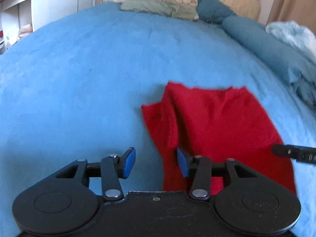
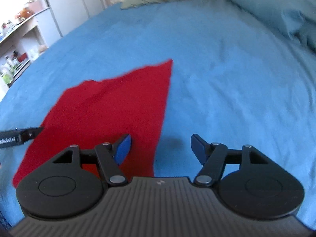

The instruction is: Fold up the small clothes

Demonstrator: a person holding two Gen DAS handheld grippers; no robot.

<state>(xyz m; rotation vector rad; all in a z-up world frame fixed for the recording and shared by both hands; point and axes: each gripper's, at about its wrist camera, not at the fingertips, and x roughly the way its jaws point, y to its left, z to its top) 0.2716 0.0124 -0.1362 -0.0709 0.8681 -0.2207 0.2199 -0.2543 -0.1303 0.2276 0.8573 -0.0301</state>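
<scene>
A small red garment (image 1: 213,122) lies on the blue bedspread (image 1: 88,69), with a folded flap along its left side. My left gripper (image 1: 156,162) is open and empty, and straddles the garment's left edge near its front corner. In the right wrist view the red garment (image 2: 110,114) lies at the left. My right gripper (image 2: 160,150) is open and empty, and straddles the garment's right edge. Each gripper's tip shows in the other's view: the right gripper (image 1: 292,154) and the left gripper (image 2: 19,136).
Teal pillows (image 1: 256,37) and a pale blue blanket (image 1: 292,33) lie along the bed's right side. An olive green cloth (image 1: 158,7) lies at the head of the bed. White shelves (image 1: 15,15) stand off to the left.
</scene>
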